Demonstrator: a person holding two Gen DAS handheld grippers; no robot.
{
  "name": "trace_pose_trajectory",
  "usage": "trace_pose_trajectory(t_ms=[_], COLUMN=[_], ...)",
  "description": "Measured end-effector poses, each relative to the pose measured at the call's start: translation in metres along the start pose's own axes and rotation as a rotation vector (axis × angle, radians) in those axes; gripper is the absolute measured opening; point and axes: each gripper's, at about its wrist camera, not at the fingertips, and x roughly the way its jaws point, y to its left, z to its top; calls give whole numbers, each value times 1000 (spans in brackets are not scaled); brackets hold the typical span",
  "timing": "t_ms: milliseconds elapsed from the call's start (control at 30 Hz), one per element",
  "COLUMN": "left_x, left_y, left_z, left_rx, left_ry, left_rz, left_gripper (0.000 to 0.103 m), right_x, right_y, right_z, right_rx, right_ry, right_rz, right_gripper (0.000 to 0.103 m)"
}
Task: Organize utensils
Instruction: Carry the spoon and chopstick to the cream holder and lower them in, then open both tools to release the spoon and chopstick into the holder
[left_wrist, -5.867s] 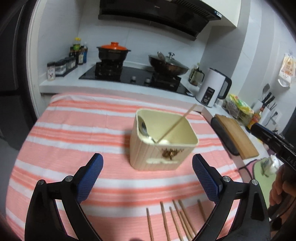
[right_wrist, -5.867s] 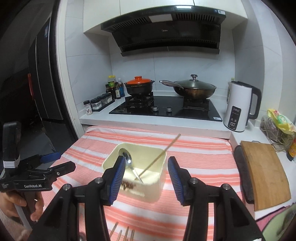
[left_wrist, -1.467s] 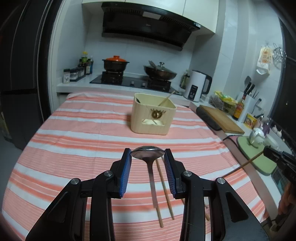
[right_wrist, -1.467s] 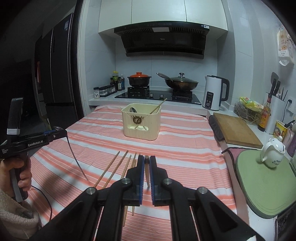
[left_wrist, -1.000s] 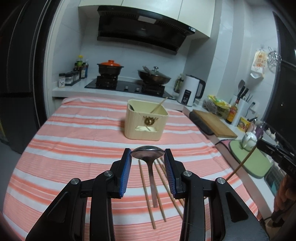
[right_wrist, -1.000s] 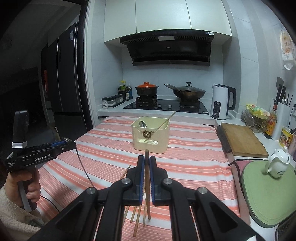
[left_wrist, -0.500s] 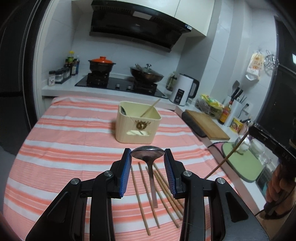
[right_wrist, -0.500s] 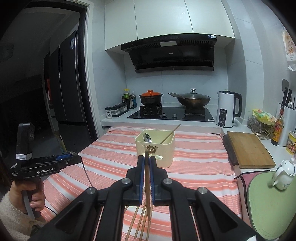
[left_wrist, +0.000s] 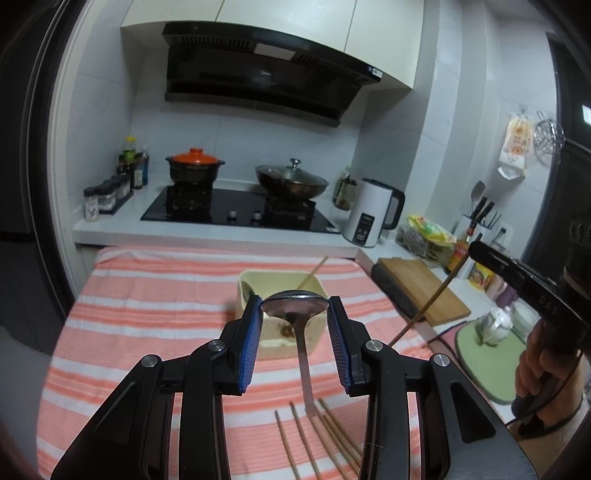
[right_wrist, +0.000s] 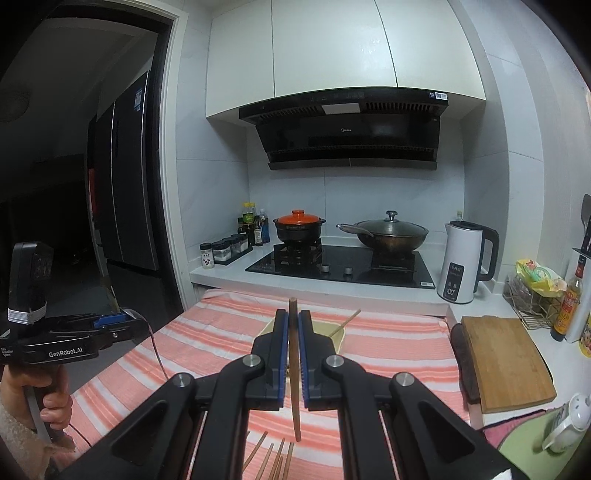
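Observation:
My left gripper (left_wrist: 294, 321) is shut on a metal spoon (left_wrist: 295, 306), bowl up between the blue pads, handle hanging down above the striped cloth. My right gripper (right_wrist: 294, 328) is shut on a wooden chopstick (right_wrist: 294, 376) held upright; it also shows in the left wrist view (left_wrist: 428, 306). The cream utensil box (left_wrist: 284, 332) stands on the cloth ahead of both, holding a spoon and one chopstick (left_wrist: 312, 277). Several loose chopsticks (left_wrist: 317, 439) lie on the cloth near me. The left gripper also shows at the left of the right wrist view (right_wrist: 129, 321).
The table has an orange-and-white striped cloth (left_wrist: 147, 295). Behind it is a stove (left_wrist: 236, 212) with an orange-lidded pot and a wok. A white kettle (left_wrist: 373, 214), a wooden cutting board (left_wrist: 421, 291) and a green mat with a teapot (left_wrist: 495, 325) are to the right.
Both grippers have risen and moved toward the box, still holding the spoon and the chopstick. The box now sits right behind the fingertips in both views.

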Motion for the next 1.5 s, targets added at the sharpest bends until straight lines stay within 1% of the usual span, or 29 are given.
trace_pose_trajectory(t_ms=[200,367,467,567,700,767,833,933,1033,1100,1133,1167,1200,1233,1267,1367,1433,1500], left_x=[36,77,114,153,193,208,221,234,239,237,234,230,226,219,211,187,169,148], left_y=[3,9,19,29,40,44,49,53,53,52,52,53,54,55,55,55,52,47], left_z=[50,69,71,65,49,40,33,24,19,18,18,20,22,24,25,24,17,4], left_rx=[4,7,-8,-22,-34,-44,-53,-57,-55,-52,-51,-53,-54,-53,-50,-31,-9,7], left_ry=[-43,-49,-14,52,153,202,247,288,313,313,306,293,280,266,255,240,240,250], left_rz=[3,27,42,56,62,65,69,77,78,91,96,102,111,119,122,131,146,146], left_gripper=[36,36,36,35,35,36,36,36,37,40,50,61,65,69,71,76,79,80], right_x=[41,85,118,160,209,227,238,249,256,263,264,262,260,256,251,230,210,187], right_y=[2,0,-7,-20,-35,-40,-43,-46,-47,-48,-48,-47,-47,-46,-45,-40,-35,-28], right_z=[37,54,52,44,24,14,4,-7,-14,-16,-16,-15,-14,-12,-10,-2,2,2], right_rx=[-24,-51,-34,17,80,101,123,138,150,160,161,164,168,169,164,137,112,76], right_ry=[-37,-49,-31,45,181,246,292,341,369,382,382,376,365,348,333,296,266,241], right_rz=[7,12,11,36,76,89,94,96,101,100,103,107,107,107,104,95,85,74], right_gripper=[6,6,6,6,6,6,6,6,8,10,11,20,37,44,49,49,49,50])
